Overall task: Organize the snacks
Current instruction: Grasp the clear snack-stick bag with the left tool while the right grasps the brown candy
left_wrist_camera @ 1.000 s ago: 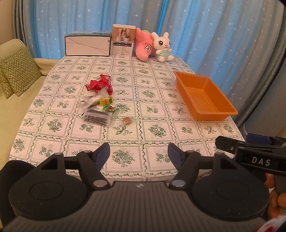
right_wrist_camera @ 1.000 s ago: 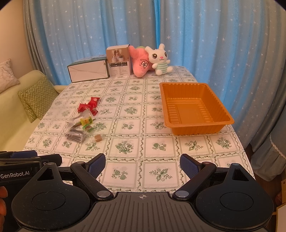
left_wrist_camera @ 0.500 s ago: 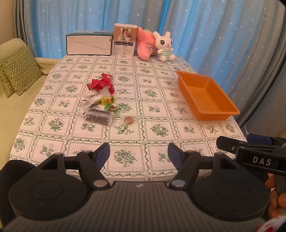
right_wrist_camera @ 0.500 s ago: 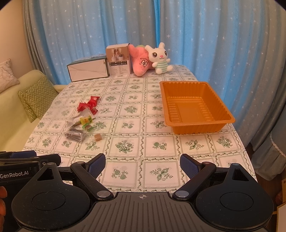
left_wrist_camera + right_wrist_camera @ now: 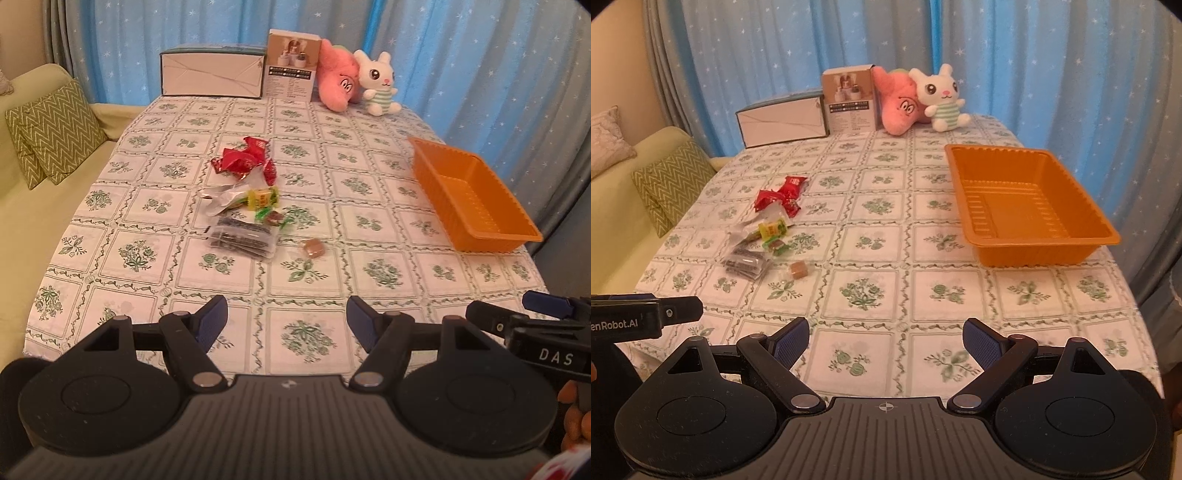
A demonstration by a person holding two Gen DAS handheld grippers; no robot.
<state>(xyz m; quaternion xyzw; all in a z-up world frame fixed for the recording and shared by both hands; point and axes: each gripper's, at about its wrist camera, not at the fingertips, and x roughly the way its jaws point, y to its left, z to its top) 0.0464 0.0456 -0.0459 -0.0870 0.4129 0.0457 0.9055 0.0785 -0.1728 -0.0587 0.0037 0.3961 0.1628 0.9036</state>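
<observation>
We hold both tools over the near edge of the table (image 5: 373,173), the left gripper (image 5: 287,319) and the right gripper (image 5: 885,338) each spread wide with nothing between the fingers. The snacks lie in a loose heap left of centre, well apart from the empty orange tray (image 5: 1027,201) on the right. We judge them all light and crinkly: the red wrappers (image 5: 243,160) at the far end will slip and crumple, so we would pinch a twisted end. The clear packet of dark sticks (image 5: 242,240) lies flat and looks best taken by an edge seam. The small brown candy (image 5: 313,248) sits alone just right of it, firm enough to grip across its sides.
</observation>
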